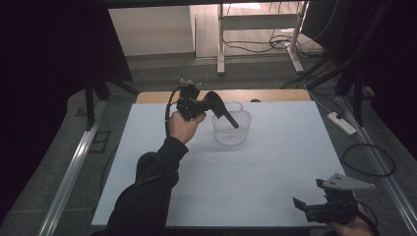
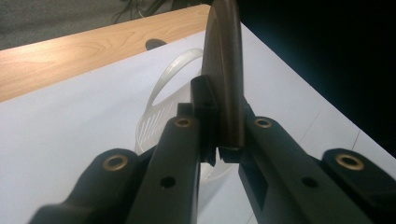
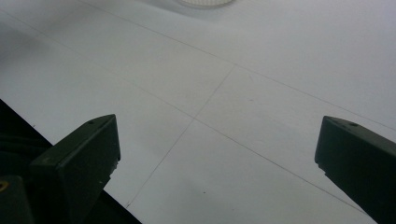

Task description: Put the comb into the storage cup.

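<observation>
My left gripper (image 1: 208, 101) is held up over the far middle of the white board, shut on a thin, dark brown flat piece (image 1: 223, 112) with a rounded end. That piece slants down over the rim of a white plastic mesh basket (image 1: 231, 132). In the left gripper view the jaws (image 2: 219, 142) pinch the piece (image 2: 226, 70) edge-on, with the basket (image 2: 156, 109) and its handle below and behind. My right gripper (image 1: 308, 194) rests low at the near right corner, open, with bare white board between its jaws (image 3: 217, 140).
The white board (image 1: 275, 162) covers the table, with a wooden strip (image 1: 265, 95) along its far edge. A power strip (image 1: 342, 123) and looped cable (image 1: 369, 160) lie on the floor to the right. The basket's rim (image 3: 205, 2) peeks in at the top of the right gripper view.
</observation>
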A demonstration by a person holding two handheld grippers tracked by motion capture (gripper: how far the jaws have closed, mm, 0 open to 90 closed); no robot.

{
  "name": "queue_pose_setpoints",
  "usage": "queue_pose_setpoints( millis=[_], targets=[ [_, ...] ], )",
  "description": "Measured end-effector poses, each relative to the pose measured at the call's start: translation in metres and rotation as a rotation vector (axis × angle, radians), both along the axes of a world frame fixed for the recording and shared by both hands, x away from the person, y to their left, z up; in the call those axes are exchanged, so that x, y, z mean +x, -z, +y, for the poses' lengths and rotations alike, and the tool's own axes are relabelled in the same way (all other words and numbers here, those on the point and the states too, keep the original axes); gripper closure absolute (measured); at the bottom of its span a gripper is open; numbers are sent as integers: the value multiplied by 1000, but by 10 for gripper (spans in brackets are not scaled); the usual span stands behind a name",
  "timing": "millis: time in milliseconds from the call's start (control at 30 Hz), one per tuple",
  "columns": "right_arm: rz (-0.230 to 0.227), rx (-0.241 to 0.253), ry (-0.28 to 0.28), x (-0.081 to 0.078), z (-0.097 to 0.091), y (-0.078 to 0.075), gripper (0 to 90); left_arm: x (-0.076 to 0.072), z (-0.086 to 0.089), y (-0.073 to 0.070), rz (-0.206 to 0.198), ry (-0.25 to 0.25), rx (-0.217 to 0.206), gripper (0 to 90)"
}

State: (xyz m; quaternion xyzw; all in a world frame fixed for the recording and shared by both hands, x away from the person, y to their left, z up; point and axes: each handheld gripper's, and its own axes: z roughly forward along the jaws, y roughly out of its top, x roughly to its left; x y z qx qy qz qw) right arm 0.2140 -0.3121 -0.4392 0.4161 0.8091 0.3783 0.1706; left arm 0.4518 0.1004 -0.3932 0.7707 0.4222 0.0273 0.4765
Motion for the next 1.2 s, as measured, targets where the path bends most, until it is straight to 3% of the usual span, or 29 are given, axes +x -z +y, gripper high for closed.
queue_pose_setpoints(
  millis=[433, 1200],
  targets=[
    [2, 0, -2, 0, 0, 0, 9, 2, -6, 13, 6, -13, -22, 872],
    [9, -5, -3, 1, 0, 0, 14, 3, -8, 39, 63, -66, -130, 871]
  ],
)
